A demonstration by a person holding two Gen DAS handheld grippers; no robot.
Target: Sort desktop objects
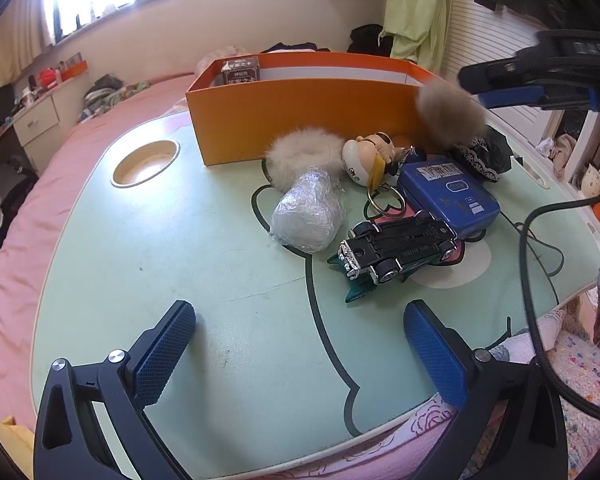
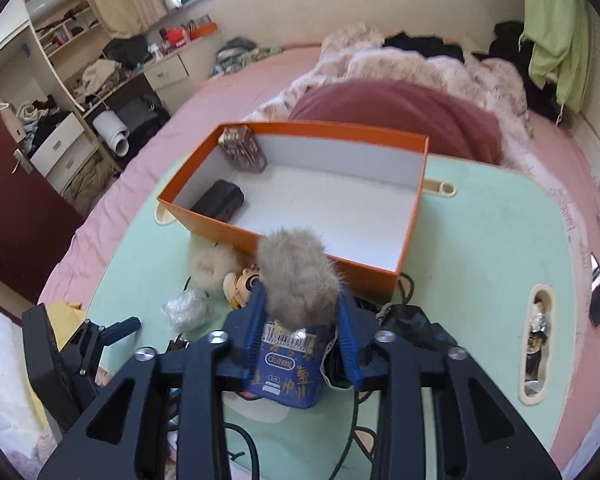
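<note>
fur pompoms (image 1: pixel 450 114) 2 | orange box (image 1: pixel 300 120) 1 | toy car (image 1: pixel 396 248) 1 | blue tin (image 1: pixel 448 196) 1 | figurine keychain (image 1: pixel 370 156) 1

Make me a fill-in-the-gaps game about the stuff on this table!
1. The big box on the table is ___ on the outside.
2. The toy car shows its underside, so it lies ___ down.
3. The tin next to the car is coloured ___.
Missing words: orange; upside; blue.

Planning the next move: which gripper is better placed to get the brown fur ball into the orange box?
Right. The right gripper has the brown fur ball between its fingers, beside the orange box. The left gripper is open and empty, farther back.
</note>
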